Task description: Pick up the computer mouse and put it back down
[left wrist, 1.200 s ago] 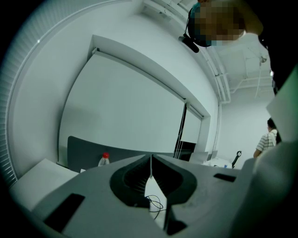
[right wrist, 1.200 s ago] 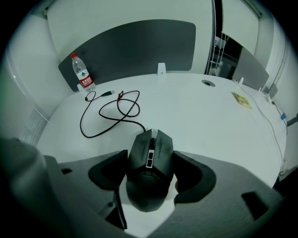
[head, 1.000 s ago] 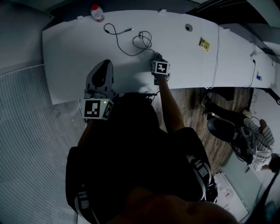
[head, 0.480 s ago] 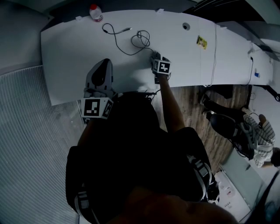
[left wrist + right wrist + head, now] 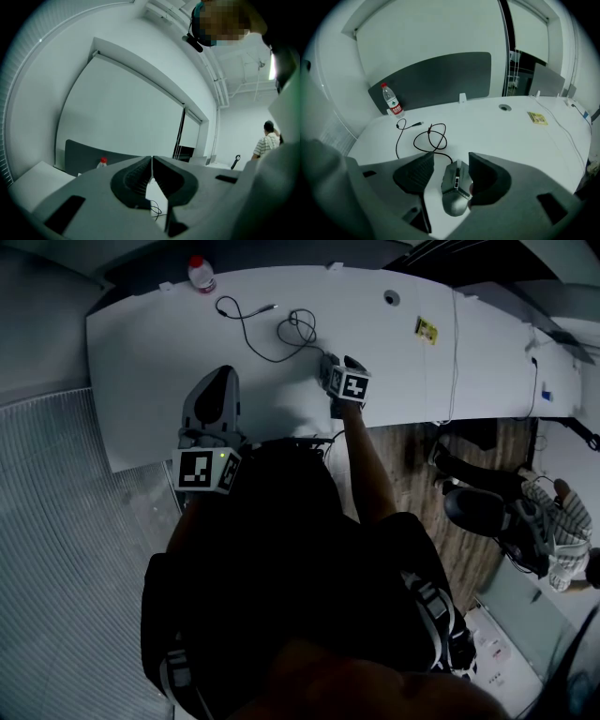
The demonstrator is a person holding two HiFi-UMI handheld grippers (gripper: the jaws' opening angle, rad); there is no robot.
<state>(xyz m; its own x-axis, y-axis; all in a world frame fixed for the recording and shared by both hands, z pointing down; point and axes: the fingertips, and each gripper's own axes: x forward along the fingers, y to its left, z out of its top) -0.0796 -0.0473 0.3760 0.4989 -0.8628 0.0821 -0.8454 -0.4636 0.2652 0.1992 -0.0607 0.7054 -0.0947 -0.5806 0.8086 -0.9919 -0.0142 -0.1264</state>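
While its jaws have just been narrowing from their widest, the right gripper (image 5: 451, 161) is still partly spread. The computer mouse (image 5: 454, 187) shows between its two pads in the lower centre of the right gripper view. The mouse sits close against the right-hand pad in that frame, with a clear strip of white counter (image 5: 497, 131) between it and the left-hand pad. It is therefore not pinched and appears to lie loose on the counter. Its cable (image 5: 431, 138) runs away in loops toward the upper left, where a red-capped bottle (image 5: 391, 104) stands at the far edge.

Across the head view pictures, the right gripper's marker cube (image 5: 353, 386) has drifted slightly toward the right of the frame. Together with the slack jaws, this suggests the mouse has already been set back down and the gripper is coming away, so the task looks close to finished.

The right forearm (image 5: 361, 460) reaches up the middle of the head view, and the gripper tilts steeply down at the counter.

At the centre left of the head view, the left gripper (image 5: 151, 161) is held level over the counter's near edge. Its jaws are pressed together on nothing.
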